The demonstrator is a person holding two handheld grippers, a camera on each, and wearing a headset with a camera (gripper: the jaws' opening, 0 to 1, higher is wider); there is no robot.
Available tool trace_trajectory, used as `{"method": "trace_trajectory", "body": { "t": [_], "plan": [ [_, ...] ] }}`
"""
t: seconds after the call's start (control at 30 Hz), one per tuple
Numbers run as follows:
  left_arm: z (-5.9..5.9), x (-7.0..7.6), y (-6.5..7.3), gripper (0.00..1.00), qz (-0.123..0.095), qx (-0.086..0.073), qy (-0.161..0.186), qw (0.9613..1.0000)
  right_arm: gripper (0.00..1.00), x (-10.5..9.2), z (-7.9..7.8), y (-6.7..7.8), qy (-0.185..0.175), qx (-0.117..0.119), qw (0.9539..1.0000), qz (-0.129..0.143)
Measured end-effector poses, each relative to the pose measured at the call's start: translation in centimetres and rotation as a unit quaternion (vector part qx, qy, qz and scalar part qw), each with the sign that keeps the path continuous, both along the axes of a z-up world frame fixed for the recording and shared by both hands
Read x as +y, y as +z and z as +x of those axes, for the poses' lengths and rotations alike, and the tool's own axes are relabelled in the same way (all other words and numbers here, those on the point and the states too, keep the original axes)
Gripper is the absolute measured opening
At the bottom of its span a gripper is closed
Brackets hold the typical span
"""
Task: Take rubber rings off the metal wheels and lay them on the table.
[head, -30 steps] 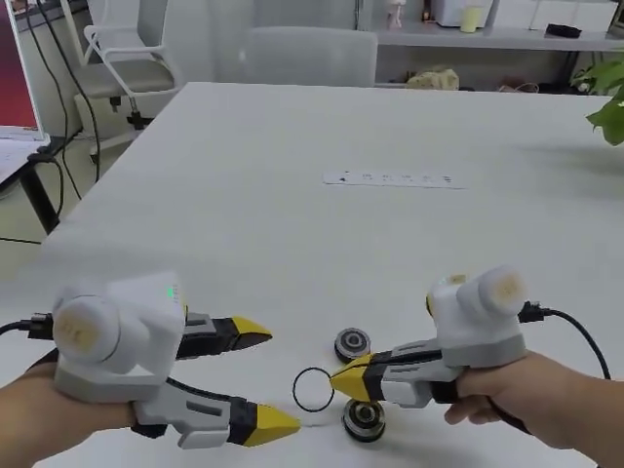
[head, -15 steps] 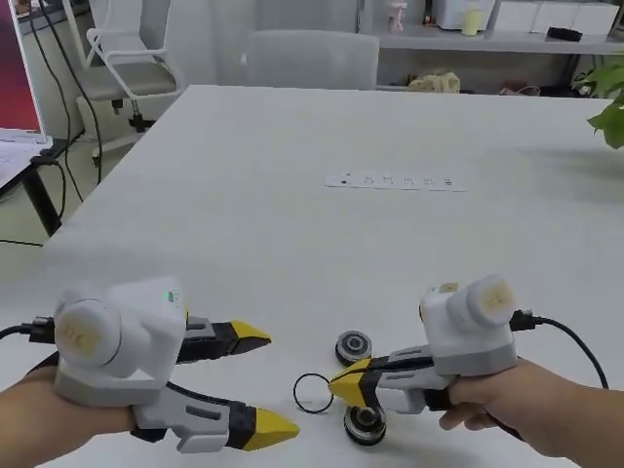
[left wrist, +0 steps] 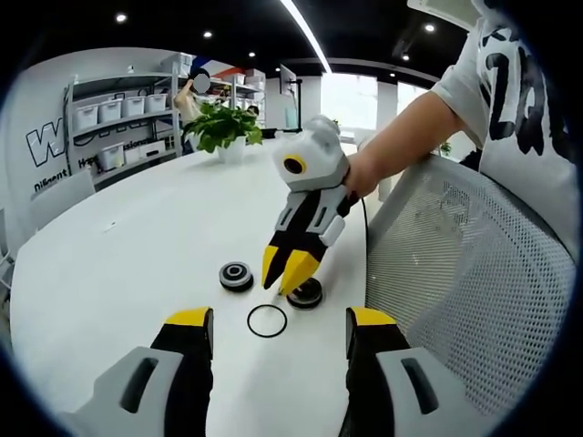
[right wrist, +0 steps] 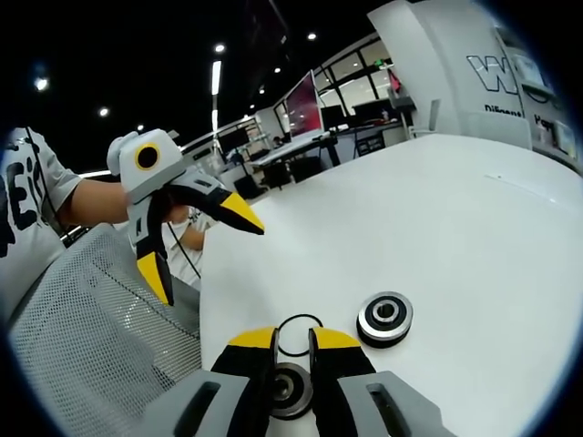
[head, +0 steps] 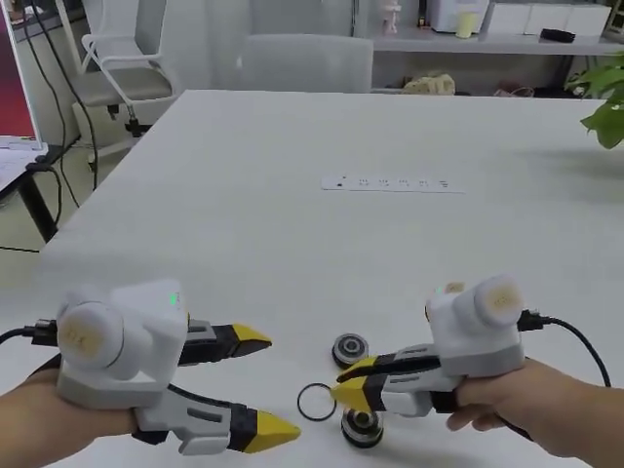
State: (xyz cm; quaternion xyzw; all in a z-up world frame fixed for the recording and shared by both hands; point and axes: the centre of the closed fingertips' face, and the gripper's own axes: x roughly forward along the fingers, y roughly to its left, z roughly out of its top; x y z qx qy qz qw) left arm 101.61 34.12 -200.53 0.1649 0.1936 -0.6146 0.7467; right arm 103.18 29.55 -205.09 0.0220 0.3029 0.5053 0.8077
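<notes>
Matt table (head: 244, 214), shiny metal wheels (head: 350, 348), thin rubber ring (head: 299, 402).

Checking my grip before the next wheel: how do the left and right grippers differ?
The left gripper has jaws gaping wide; the right gripper has them barely parted. The left gripper hangs clear of the parts; the right gripper reaches over a metal wheel, beside the loose rubber ring. Both hold nothing.

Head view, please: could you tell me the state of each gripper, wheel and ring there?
left gripper: open, holding nothing.
right gripper: jaws slightly apart, holding nothing.
rubber ring: off the wheels, flat on the table.
far wheel: lying flat, untouched.
near wheel: lying flat, beside the right gripper's tips.
</notes>
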Motion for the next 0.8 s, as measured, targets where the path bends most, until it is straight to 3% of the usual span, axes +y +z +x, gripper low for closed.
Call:
{"method": "trace_trajectory", "body": {
  "t": [0.37,0.8],
  "plan": [
    [0.0,-0.1,-0.1,0.55,0.004,0.002,-0.003,1.0000,0.12,-1.0,-0.9,0.7,0.010,-0.002,0.9999,0.001],
    [0.3,-1.4,-0.2,0.54,0.010,0.002,-0.013,0.9999,0.13,-2.5,-1.7,1.1,0.017,-0.006,0.9998,-0.006]
  ]
}}
